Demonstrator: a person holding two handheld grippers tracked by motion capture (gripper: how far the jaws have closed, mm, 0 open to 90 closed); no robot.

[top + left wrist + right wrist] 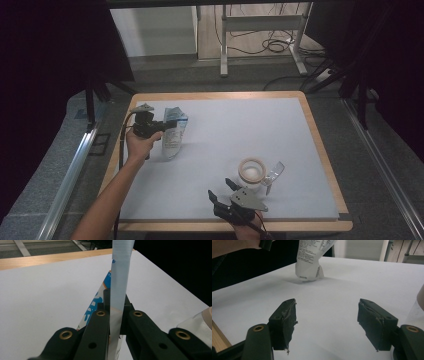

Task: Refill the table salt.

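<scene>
The left gripper [169,124] is pinching the top edge of the pouch [173,134], its fingers [100,322] clamped shut on it while the pouch's base is resting on the tabletop [280,135] below them. Grasping looks done; placing seems left. The right gripper [223,188] is waiting, fingers [284,320] spread apart, holding nothing, with the tape roll [252,170] just beyond.

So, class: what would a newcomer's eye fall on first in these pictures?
The blue-and-white pouch at the table's left, pinched shut in the left gripper with its lower end touching the white table. Next, the tape roll near the front right edge, and the right gripper just before it, open.
</scene>
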